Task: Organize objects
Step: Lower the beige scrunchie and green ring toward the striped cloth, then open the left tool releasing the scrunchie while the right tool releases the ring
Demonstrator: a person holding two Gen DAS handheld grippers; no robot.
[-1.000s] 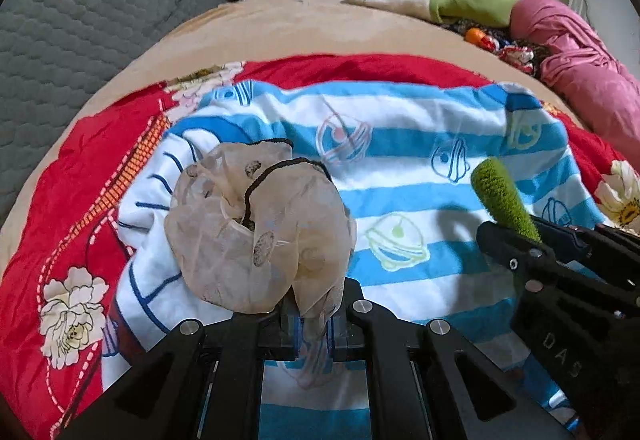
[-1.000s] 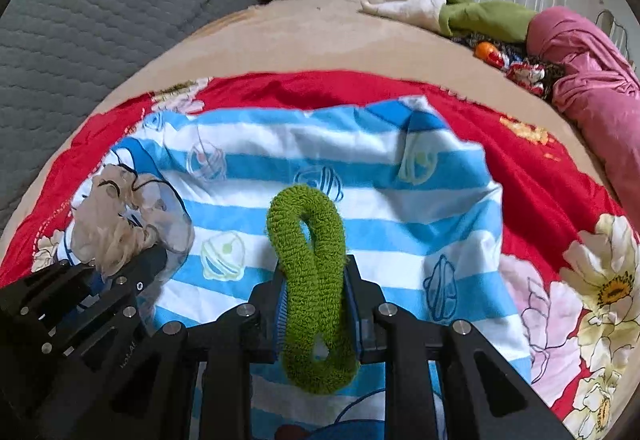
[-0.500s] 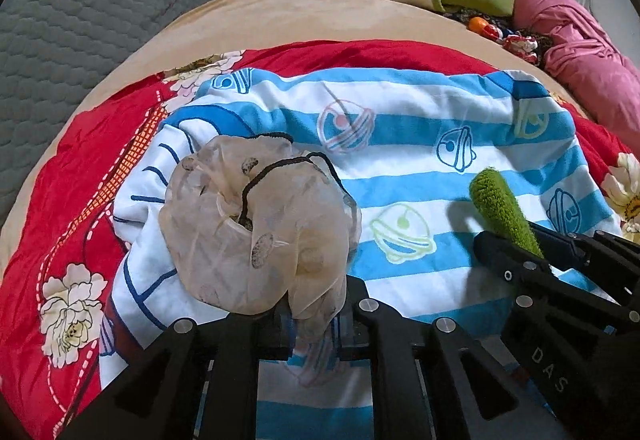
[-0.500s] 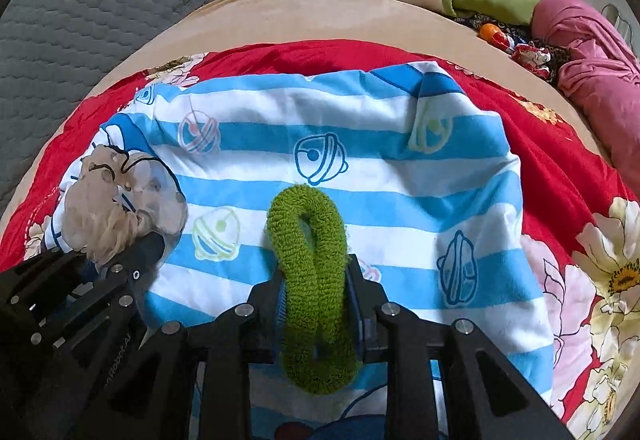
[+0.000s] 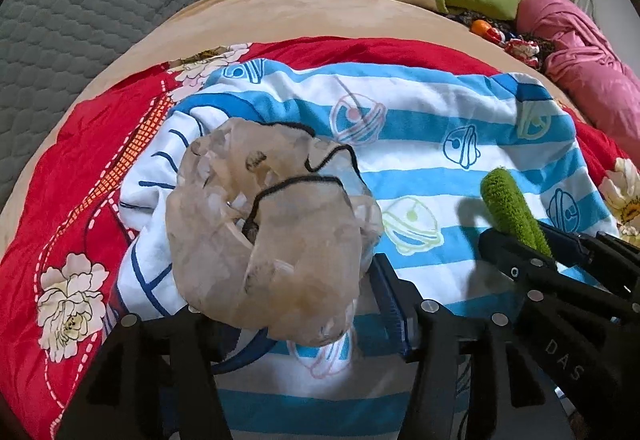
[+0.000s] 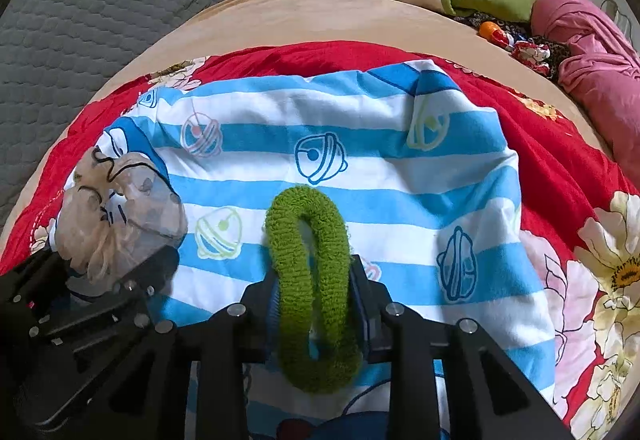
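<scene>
Scrunchies: the sheer beige one (image 5: 272,236) lies loose between the just-opened left tongs (image 5: 296,304); the green one (image 6: 314,280), soft and springy, stays lightly pinched in the easing right tongs (image 6: 316,304), over the striped cloth (image 6: 360,160).

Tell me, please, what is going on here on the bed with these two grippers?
A person holds two grippers over a blue striped cloth on a red floral blanket. The left gripper has just been opening, with a sheer beige scrunchie loose between its jaws. The right gripper has just been opening slightly; a green scrunchie sits between its pads.
</scene>
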